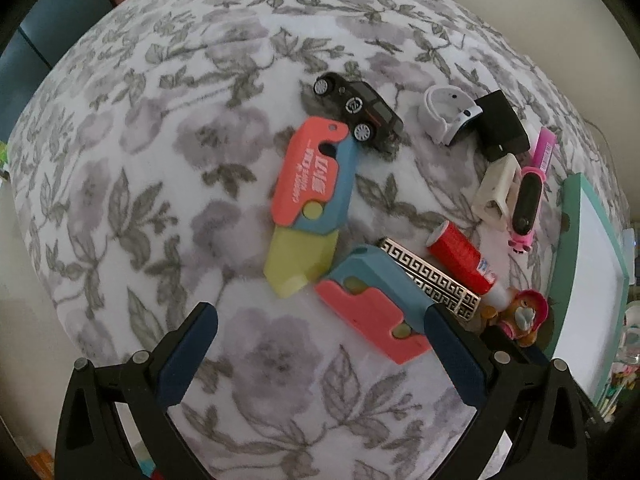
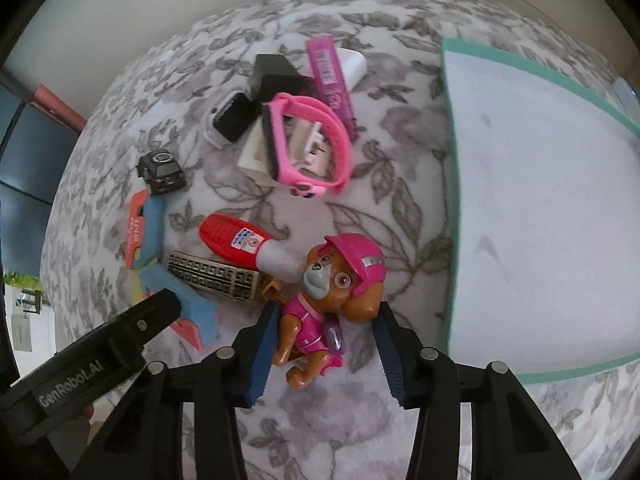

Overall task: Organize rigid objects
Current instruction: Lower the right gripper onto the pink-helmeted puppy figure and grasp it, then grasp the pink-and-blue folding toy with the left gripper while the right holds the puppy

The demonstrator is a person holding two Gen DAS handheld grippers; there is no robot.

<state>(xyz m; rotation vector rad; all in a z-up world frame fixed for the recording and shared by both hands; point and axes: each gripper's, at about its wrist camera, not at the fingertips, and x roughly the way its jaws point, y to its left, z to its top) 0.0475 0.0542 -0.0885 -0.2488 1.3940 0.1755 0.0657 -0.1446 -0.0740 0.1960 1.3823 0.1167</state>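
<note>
On the flowered blanket lies a jumble of small items. My right gripper (image 2: 328, 312) is shut on a toy dog (image 2: 332, 280) with a pink helmet, its pads against the body and head. My left gripper (image 1: 320, 312) points straight down and stands open. A folded coral-and-blue toy knife (image 1: 376, 312) lies between its fingers, its blue edge against the right finger (image 1: 452, 344). A second toy knife (image 1: 308, 200) with its yellow blade out lies just beyond. The left gripper's black body (image 2: 132, 332) also shows in the right wrist view.
A black toy car (image 1: 360, 112), a white smartwatch (image 1: 444, 116), a black charger (image 1: 500, 128), a pink band (image 2: 308, 140), a red glue bottle (image 2: 240, 240) and a gold patterned bar (image 2: 212, 276) lie close together. A teal-rimmed white tray (image 2: 448, 160) sits to the right.
</note>
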